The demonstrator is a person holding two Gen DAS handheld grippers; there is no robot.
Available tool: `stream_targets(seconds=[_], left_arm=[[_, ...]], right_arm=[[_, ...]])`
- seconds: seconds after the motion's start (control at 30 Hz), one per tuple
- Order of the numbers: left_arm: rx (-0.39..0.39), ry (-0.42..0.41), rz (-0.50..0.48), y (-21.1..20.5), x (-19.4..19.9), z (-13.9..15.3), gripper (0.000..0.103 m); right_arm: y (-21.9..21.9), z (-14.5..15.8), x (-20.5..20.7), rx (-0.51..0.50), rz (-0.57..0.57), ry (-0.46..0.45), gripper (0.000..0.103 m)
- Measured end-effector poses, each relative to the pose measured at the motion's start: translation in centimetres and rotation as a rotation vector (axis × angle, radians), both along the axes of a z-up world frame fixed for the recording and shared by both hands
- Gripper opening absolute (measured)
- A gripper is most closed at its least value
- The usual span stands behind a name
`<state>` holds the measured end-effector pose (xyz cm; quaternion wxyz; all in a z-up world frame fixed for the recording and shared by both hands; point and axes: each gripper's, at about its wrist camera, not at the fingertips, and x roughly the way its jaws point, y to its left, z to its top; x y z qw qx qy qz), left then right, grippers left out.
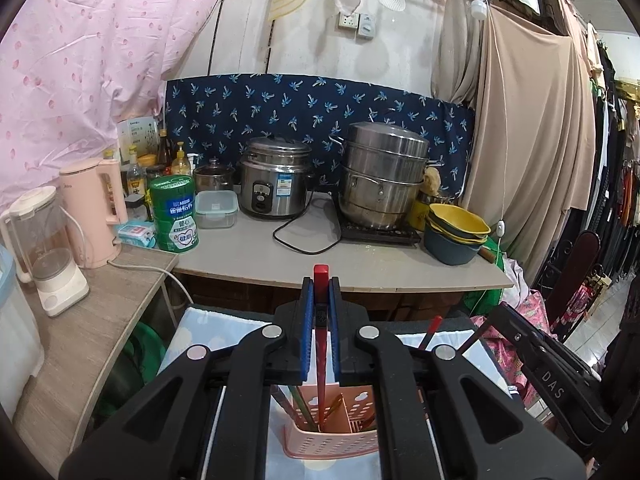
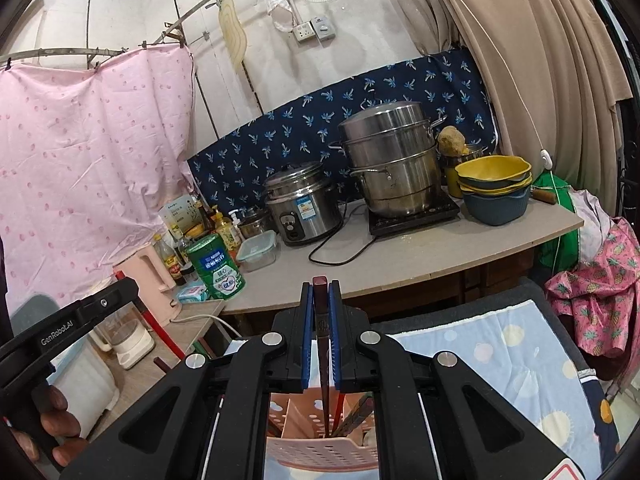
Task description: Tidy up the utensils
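Observation:
A pink perforated utensil holder (image 1: 332,446) (image 2: 320,454) stands on a light blue patterned cloth (image 2: 500,360), right under both grippers. My left gripper (image 1: 321,292) is shut on a red chopstick (image 1: 321,376). The chopstick stands upright with its lower end inside the holder. My right gripper (image 2: 320,294) is shut on a dark brown chopstick (image 2: 324,392), which also reaches down into the holder. Several more chopsticks (image 2: 356,416) lean in the holder's compartments. The two grippers sit side by side, and each shows at the edge of the other's view.
Beyond the cloth runs a counter (image 1: 360,264) with a rice cooker (image 1: 276,184), a steel steamer pot (image 1: 384,176), stacked bowls (image 1: 456,228) and a green tin (image 1: 174,212). A lower shelf at left holds a pink kettle (image 1: 96,208) and a blender (image 1: 44,248). A hand (image 2: 56,420) grips the left tool.

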<state>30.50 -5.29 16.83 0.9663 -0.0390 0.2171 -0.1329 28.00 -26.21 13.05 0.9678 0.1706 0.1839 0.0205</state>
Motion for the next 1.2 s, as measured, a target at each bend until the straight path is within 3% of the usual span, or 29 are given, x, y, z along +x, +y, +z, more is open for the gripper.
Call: stream_targets(seconds=[0.53,0.63,0.7,0.97,1.2], left_arm=[[0.031,0.024,0.016,-0.6,0.9,-2.3,0.007],[0.032,0.024,0.017,-0.6,0.7,-2.3,0.016],[0.027,0.02,0.024,-0.5,0.5,-2.3,0.03],[0.042,0.014,0.02,-0.6,-0.8,-2.2,0.031],[0.063,0.016,0.019,-0.6,-2.6,-2.2,0.031]], right_arm=[[1.0,-2.5,2.2,-0.036,0.03,0.092,0.007],[1.2,-2.6,2.1,-0.046,0.024,0.096,0.013],[1.1,-2.5,2.0,-0.043,0.022,0.096,0.016],[1.4,-1.9,0.7,-0.053,0.02,0.079,0.031],[1.8,-1.4,-1.4,-0.061,0.02,0.076,0.033]])
